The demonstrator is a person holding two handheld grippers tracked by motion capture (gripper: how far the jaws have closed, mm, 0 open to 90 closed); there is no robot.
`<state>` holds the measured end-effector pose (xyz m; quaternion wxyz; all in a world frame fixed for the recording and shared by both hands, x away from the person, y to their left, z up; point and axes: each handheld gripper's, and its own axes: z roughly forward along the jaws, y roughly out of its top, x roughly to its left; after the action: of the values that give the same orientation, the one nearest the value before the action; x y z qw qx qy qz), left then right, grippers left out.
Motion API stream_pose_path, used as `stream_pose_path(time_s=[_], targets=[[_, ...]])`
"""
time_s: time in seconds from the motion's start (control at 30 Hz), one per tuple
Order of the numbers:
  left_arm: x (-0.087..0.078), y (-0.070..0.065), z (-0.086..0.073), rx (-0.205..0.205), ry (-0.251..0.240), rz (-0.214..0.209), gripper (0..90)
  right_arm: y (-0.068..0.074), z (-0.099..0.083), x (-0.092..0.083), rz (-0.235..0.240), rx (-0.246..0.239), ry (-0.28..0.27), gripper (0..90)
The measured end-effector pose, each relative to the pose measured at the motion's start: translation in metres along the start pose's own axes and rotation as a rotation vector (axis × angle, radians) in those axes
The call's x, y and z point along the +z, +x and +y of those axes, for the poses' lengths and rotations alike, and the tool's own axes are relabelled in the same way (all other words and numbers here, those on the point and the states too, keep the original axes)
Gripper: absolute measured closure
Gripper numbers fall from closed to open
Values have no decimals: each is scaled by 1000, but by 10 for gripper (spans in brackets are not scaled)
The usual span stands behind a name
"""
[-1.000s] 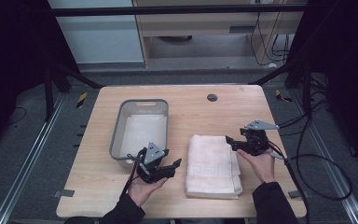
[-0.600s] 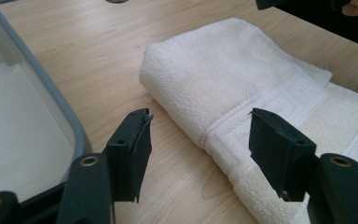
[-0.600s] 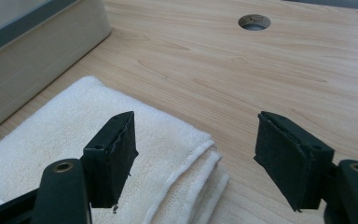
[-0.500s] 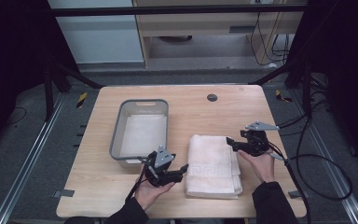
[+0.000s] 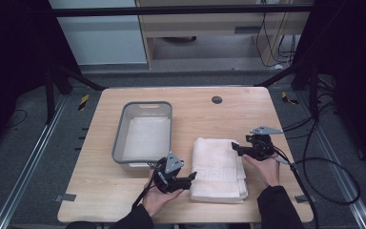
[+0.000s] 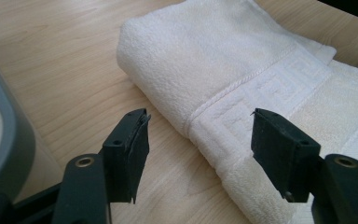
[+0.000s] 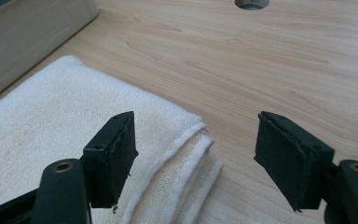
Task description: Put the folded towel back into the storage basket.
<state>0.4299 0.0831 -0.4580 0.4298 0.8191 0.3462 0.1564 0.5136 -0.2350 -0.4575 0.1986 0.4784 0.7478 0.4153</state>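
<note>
I see a grey tub [image 5: 144,131] on the wooden table [image 5: 205,114], left of a folded white towel [image 5: 218,169]. A round dark grommet [image 5: 216,99] sits in the tabletop near the far edge.

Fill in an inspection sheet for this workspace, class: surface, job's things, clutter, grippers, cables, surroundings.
Surface: light wooden table with a round dark grommet hole.
Job's things: folded white terry towel lying flat; grey plastic rectangular bin beside it, apart.
Clutter: nothing seen.
Grippers: left gripper open at the towel's near-left edge; right gripper open at its far-right corner; neither grips it yet.
Cables: black cable trails off the table's right side.
Surroundings: dark carpeted floor, metal rails.
</note>
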Motion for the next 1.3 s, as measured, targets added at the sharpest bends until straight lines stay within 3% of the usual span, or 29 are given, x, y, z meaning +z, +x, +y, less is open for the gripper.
stream_pose_path(time_s=[0.37, 0.83, 1.3], targets=[[17, -4, -7, 5, 48, -6, 332, 5, -5, 10, 22, -1, 34, 287], [28, -6, -13, -12, 67, -11, 309, 8, -12, 23, 30, -13, 74, 286], [36, -7, -17, -24, 88, -24, 313, 8, -18, 32, 38, 22, 118, 296]])
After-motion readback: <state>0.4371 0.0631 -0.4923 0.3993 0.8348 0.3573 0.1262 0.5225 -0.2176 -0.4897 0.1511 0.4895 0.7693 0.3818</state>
